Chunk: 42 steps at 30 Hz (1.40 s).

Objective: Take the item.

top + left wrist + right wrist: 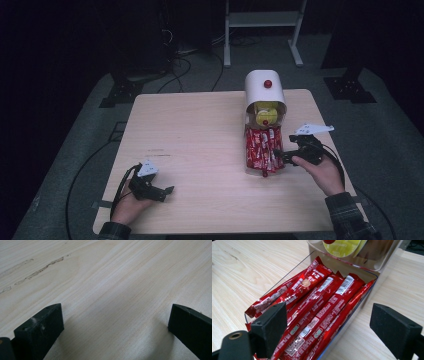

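A clear open tray (247, 166) full of several red stick sachets (261, 147) lies on the right half of the wooden table (200, 125). It reaches out from under a white rounded box (258, 85) with a red knob (268, 83); a yellow round lid (266, 114) shows inside the box. My right gripper (278, 156) is open just right of the tray's near end. In the right gripper view its jaws (329, 325) straddle the tray's side wall (355, 315), above the sachets (317, 307). My left gripper (169, 190) rests open at the front left, with bare wood between its jaws (115, 325).
Scuff marks (157, 152) cross the table's left half and appear as scuffs (37, 271) ahead of the left jaws. A white metal stand (262, 20), floor cables (180, 65) and dark stand bases (350, 87) lie beyond the table's far edge.
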Each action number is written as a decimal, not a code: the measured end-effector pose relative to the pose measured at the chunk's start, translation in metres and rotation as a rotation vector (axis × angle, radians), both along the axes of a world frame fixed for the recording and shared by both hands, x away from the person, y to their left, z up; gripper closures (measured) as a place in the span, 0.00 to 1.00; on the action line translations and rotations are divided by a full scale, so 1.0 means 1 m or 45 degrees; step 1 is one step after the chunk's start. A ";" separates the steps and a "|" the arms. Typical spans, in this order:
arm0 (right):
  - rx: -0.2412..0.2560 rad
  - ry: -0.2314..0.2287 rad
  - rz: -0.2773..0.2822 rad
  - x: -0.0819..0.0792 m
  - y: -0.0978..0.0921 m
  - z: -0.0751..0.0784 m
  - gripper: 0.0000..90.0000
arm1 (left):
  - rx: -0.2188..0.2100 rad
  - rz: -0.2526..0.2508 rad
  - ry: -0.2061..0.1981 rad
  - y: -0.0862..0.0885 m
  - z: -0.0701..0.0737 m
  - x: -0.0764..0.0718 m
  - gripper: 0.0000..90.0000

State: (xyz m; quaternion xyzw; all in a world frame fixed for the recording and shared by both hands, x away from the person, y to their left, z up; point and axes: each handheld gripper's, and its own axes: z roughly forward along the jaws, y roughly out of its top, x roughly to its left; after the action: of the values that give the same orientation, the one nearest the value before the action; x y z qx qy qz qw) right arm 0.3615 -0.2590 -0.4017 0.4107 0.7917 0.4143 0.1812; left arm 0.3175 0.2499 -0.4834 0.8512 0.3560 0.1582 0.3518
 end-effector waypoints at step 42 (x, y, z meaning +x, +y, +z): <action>-0.040 -0.006 0.058 0.006 0.031 -0.009 0.35 | 0.000 0.000 0.001 0.000 0.000 0.000 0.00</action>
State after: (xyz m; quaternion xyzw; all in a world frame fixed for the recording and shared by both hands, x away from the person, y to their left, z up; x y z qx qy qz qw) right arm 0.3675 -0.2279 -0.4106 0.3886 0.8070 0.4066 0.1800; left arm 0.3175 0.2498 -0.4834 0.8511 0.3563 0.1579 0.3517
